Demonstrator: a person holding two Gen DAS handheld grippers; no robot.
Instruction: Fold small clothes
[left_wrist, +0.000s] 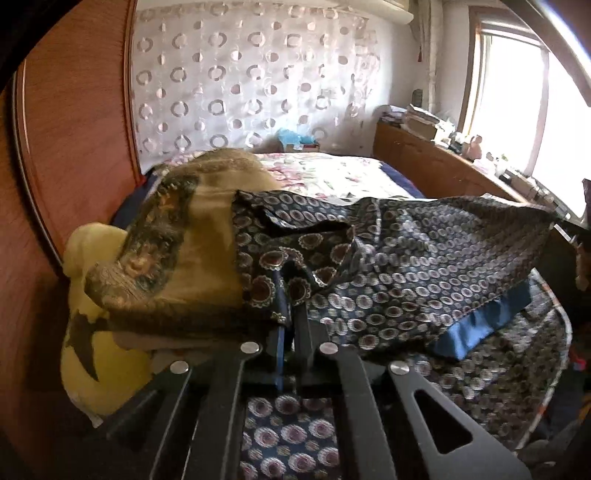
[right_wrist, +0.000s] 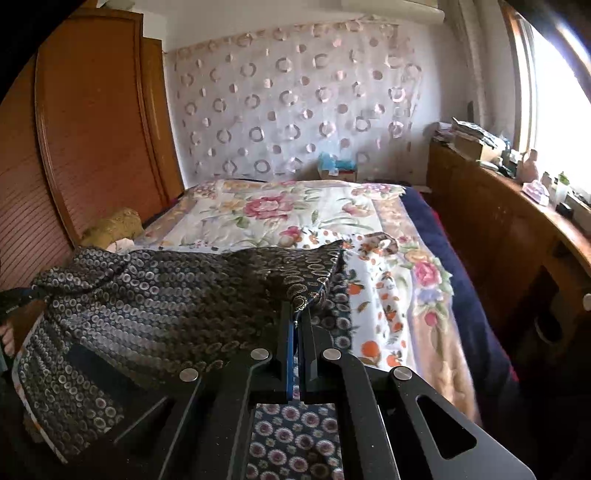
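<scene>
With both claws clamped shut, I read the dark navy garment printed with pale rings and maroon medallions (left_wrist: 406, 258) as pinched at two points and stretched between them above the bed. My left gripper (left_wrist: 291, 295) has its black fingers closed on a gathered fold of the cloth at 6 o'clock in its view; the fabric spreads from there toward 3 o'clock, with a plain blue hem band (left_wrist: 484, 321) showing at 4 o'clock. A yellow-and-olive patterned blanket (left_wrist: 166, 266) lies bunched at 9 o'clock, touching the garment. My right gripper (right_wrist: 297, 317) is closed on an edge of the same garment (right_wrist: 166, 302), which extends toward 9 o'clock. The white floral quilt with pink roses (right_wrist: 280, 214) covers the bed at 12 o'clock, beyond the cloth.
</scene>
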